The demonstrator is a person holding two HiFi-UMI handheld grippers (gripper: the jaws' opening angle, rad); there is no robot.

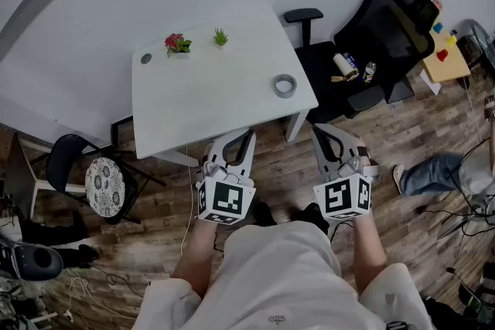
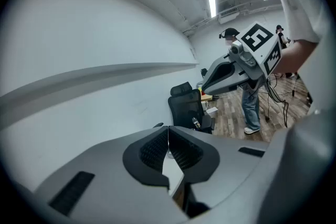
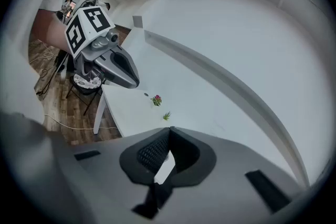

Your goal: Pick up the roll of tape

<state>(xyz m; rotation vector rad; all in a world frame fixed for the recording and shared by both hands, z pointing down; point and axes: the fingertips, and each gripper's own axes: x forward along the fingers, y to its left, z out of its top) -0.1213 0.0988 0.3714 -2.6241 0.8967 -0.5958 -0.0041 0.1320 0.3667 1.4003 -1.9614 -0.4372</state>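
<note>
A grey roll of tape (image 1: 285, 85) lies flat near the right front corner of the white table (image 1: 209, 100). Both grippers hang in front of the table's near edge, above the wooden floor and short of the tape. My left gripper (image 1: 247, 134) is shut with nothing in it, its pads (image 2: 181, 150) meeting in the left gripper view. My right gripper (image 1: 318, 128) is also shut and empty, just right of the table corner. In the right gripper view the shut jaws hide the tape.
Two small potted plants (image 1: 177, 43) (image 1: 220, 36) and a small round object (image 1: 146, 58) stand at the table's far left. A black office chair (image 1: 379, 31) with loose items stands right of the table. A round-seat chair (image 1: 104, 185) stands front left. A person's leg (image 1: 433, 174) and cables lie right.
</note>
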